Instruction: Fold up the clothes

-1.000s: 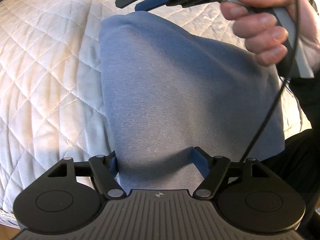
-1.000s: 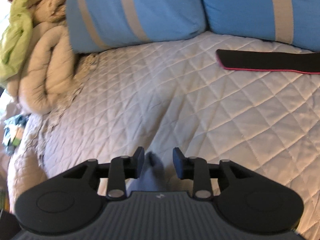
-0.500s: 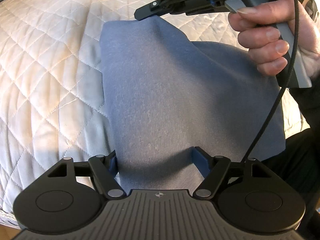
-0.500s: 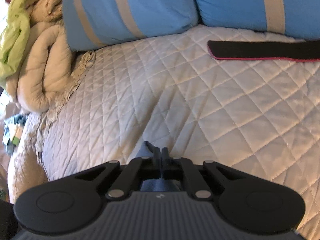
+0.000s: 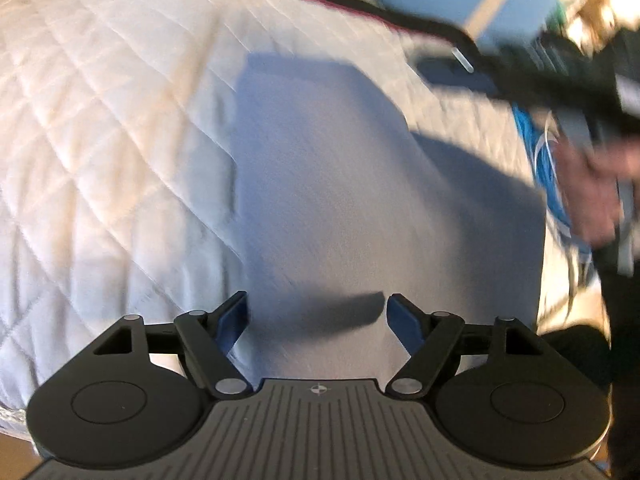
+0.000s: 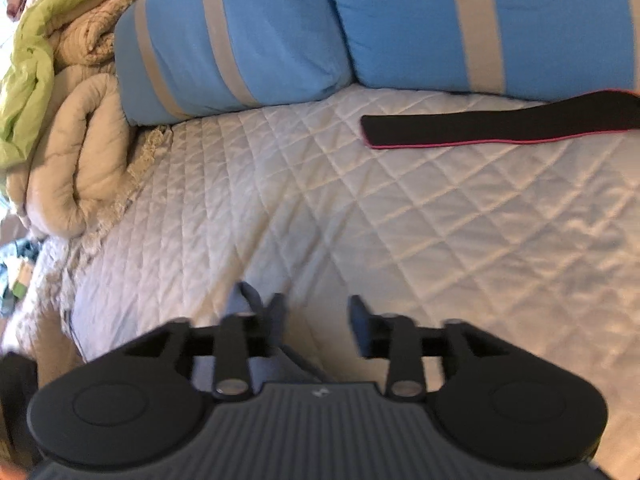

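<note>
A grey-blue garment (image 5: 328, 184) lies folded flat on the white quilted bed (image 5: 100, 128). My left gripper (image 5: 318, 320) is open, its blue-padded fingers wide apart just above the garment's near edge. My right gripper (image 6: 318, 320) is open and empty; a corner of the garment (image 6: 248, 300) shows beside its left finger. In the left wrist view the right gripper (image 5: 448, 68) is blurred at the upper right, off the garment.
Two blue pillows with beige stripes (image 6: 280, 32) lie at the head of the bed. A black band with a pink edge (image 6: 500, 128) lies in front of them. Rolled beige and green bedding (image 6: 60, 120) is piled at the left.
My right gripper, shut on the garment's corner half a second ago, has opened and let it go. The garment now lies flat. The right gripper has moved away to the right.
</note>
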Demonstrator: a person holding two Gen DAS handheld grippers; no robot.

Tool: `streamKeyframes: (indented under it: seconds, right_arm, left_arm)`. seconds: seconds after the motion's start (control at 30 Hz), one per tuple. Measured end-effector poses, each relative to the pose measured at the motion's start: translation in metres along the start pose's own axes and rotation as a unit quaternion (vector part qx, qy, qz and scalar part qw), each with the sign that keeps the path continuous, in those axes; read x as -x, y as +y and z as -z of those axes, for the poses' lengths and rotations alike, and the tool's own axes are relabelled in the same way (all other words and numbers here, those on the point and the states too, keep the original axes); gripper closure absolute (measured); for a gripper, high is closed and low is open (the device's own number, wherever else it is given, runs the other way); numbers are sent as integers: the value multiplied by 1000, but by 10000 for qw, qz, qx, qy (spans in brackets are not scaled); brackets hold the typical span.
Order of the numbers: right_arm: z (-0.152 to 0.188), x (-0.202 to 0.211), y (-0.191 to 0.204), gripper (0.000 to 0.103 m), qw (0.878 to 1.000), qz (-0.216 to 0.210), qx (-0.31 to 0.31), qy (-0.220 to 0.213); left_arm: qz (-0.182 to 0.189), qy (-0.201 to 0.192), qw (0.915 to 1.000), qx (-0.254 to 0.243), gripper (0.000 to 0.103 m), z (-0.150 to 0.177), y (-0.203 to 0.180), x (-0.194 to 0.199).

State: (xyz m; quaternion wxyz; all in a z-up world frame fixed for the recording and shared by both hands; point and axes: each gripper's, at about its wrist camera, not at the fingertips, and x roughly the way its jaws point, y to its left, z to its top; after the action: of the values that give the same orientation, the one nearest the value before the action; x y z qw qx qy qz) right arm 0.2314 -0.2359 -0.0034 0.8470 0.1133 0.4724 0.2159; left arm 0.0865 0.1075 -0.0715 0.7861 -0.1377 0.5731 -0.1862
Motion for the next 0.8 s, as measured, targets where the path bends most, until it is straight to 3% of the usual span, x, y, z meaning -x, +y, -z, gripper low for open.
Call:
streamKeyframes:
  seconds: [0.07, 0.2, 0.23, 0.3, 0.43, 0.47, 0.57, 0.6, 0.67, 0.8]
  right_arm:
    - [9, 18, -9, 24, 10000, 46, -6, -15]
    - [31, 57, -29, 15, 9996, 219, -102, -150]
    - [38, 68, -34, 14, 9993, 275, -138, -204]
    - [49, 85, -43, 12, 9987, 385, -198, -287]
    - [72, 110, -52, 13, 9967, 726, -40, -365]
    - [77, 115, -52, 15, 9962, 782, 46, -388]
    - [90, 128, -43, 49, 9942, 867, 423, -487]
    - [94, 132, -39, 65, 9931, 882, 576, -510]
    - [101, 137, -29, 80, 9909, 865, 883, -530]
    - [111, 122, -5, 93, 9842, 778, 1570, -240]
  left_arm:
    - [-9, -180, 9998, 83, 29, -5, -4, 8]
    - [48, -358, 9991, 213, 29, -15, -20, 25]
    - [54, -373, 9990, 239, 29, -16, -21, 26]
    - [-26, -395, 9990, 194, 29, -44, -38, -8]
    - [-219, -687, 9974, 91, 30, -62, -43, -8]
    - [-267, -761, 9967, 65, 31, -66, -44, -8]
    - [-574, -943, 9931, -402, 33, -74, -62, -3]
    - [-618, -982, 9915, -582, 37, -74, -69, -1]
    - [-633, -1016, 9883, -947, 47, -75, -82, -2]
    - [-883, -1002, 9823, -1315, 60, -86, -93, -23]
